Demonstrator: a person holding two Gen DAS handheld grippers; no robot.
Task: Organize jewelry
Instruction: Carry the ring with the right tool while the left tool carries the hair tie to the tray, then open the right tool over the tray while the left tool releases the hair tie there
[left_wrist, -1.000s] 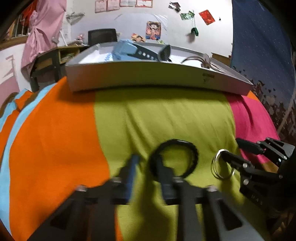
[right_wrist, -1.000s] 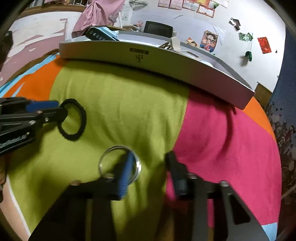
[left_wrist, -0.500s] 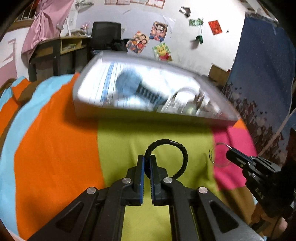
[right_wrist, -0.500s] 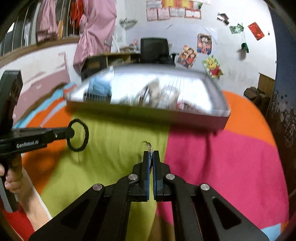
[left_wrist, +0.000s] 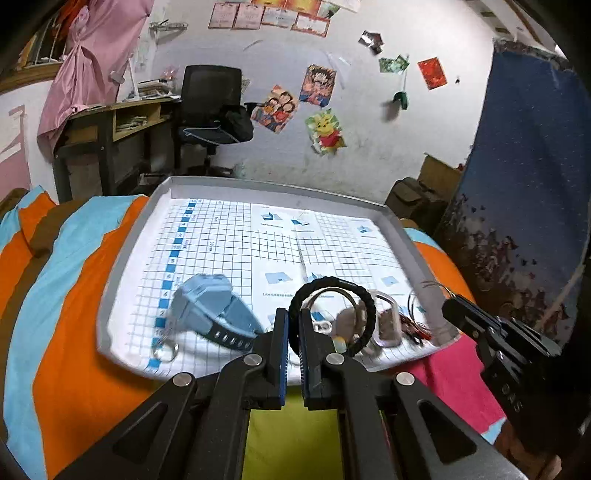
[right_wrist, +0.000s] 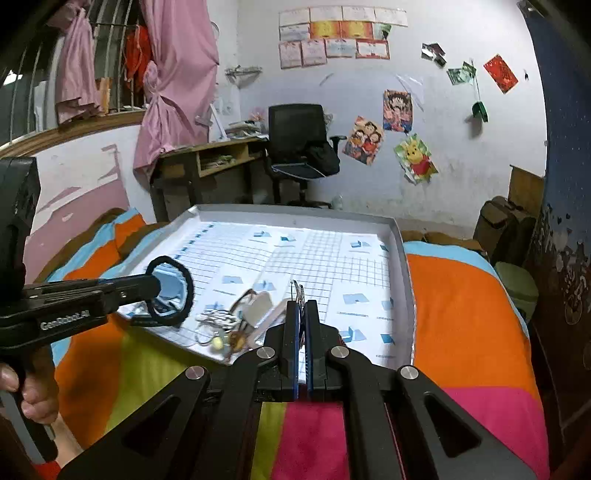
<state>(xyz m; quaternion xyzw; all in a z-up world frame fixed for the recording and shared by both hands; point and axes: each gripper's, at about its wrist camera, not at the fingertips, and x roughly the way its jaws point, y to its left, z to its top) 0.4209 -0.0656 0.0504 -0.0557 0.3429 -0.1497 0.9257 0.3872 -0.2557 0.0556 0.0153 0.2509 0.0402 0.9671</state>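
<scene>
left tool (left_wrist: 291, 332) clamped on black braided bracelet (left_wrist: 332, 314) | right tool (right_wrist: 303, 328) pinching thin wire rings (right_wrist: 297, 290) | both loops hang above grey tray (left_wrist: 110, 280), near edge | open tray floor at 12 o'clock

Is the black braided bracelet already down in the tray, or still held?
Still held: the left gripper is shut on the black bracelet, which hangs above the tray clutter.

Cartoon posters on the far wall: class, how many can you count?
3. One upper poster, one lower left of it, and a yellow bear poster lower right. Others may lie outside both views.
</scene>
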